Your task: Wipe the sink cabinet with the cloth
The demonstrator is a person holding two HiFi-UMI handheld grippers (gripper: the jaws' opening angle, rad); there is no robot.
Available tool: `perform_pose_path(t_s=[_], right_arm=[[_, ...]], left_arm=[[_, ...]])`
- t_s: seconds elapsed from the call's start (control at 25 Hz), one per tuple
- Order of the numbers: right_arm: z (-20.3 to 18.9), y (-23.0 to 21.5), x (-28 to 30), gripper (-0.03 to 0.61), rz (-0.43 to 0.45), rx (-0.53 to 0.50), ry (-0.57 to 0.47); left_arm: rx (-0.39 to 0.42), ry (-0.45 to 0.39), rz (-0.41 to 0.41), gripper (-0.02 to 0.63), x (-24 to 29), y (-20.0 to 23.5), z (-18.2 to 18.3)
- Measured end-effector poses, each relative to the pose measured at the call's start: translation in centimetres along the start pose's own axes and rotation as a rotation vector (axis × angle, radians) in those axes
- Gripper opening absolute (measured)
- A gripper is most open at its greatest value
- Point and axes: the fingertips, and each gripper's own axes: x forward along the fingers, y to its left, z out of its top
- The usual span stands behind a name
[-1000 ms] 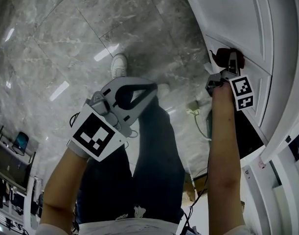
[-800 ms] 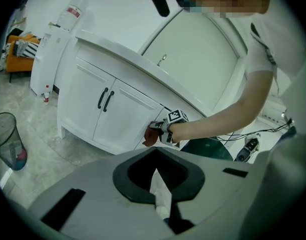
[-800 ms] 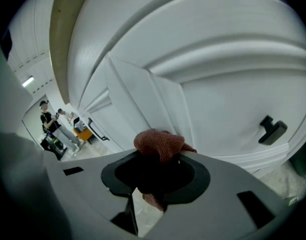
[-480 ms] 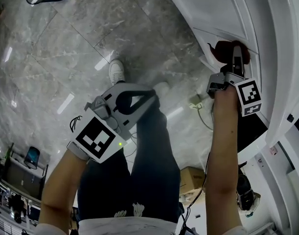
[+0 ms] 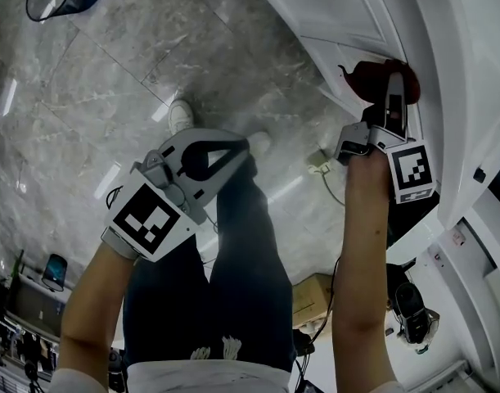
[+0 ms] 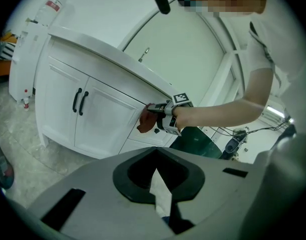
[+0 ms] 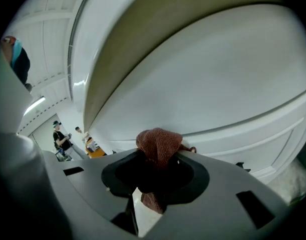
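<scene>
Room: grey marble floor tiles [image 5: 110,72] underfoot, white joinery on my right, strip lights mirrored in the stone.
Cloth [image 7: 158,144]: one, rust-red and coarse-woven. It is bunched into a wad and pressed against the white front of the sink cabinet [image 7: 218,94], just under the overhanging top.
Right claw [image 5: 394,97]: jaws clamped on the cloth's tail. The wad bulges out ahead of the tips, so fabric rather than plastic meets the paint.
Why held so: I judge that a bunched pad gives firm pressure for a wiping stroke and keeps my jaws from scratching the panel.
Cabinet, counted: one, white and panelled. In the left gripper view I count two doors and two black handles [image 6: 78,101] side by side, well to the left of where the cloth sits.
Left claw [image 5: 233,146]: jaws drawn together with nothing between them. I hold it low over my leg, well apart from the cabinet, parked out of the way, I reckon, since one claw does the wiping.
Claws: two, one working and one idle.
Further out: one white shoe [image 5: 180,115] on the tiles, one cardboard box [image 5: 315,289] on the floor by my leg, and two people [image 7: 60,134] standing far off down the room.
</scene>
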Motion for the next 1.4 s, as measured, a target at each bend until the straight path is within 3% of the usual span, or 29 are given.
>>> perform_pose_path(t_s=[0.16,0.4,0.84,1.24,1.4], right_arm=[[1.7,-1.8,-2.4,0.115,-0.003,-0.05,-0.002],[2.6,-5.0,-5.1,0.114,0.023,-0.024,-0.021],[3.8,-11.9,-10.5,0.114,0.047,-0.013,-0.003],[4.6,-18.1,-15.0,0.114,-0.004,0.023,-0.034],[4.7,-18.6,-15.4,0.114,0.011,0.03,-0.045]], left_arm=[[0.004,0.001,0.009,0.011,1.1,-1.6,0.1],[-0.011,0.011,0.021,0.011,3.5,-4.0,-0.9],[0.003,0.043,-0.042,0.011,9.5,-10.0,-2.1],[-0.01,0.045,-0.043,0.01,12.7,-12.0,-2.5],[-0.003,0.061,-0.054,0.01,13.5,-12.8,-3.1]])
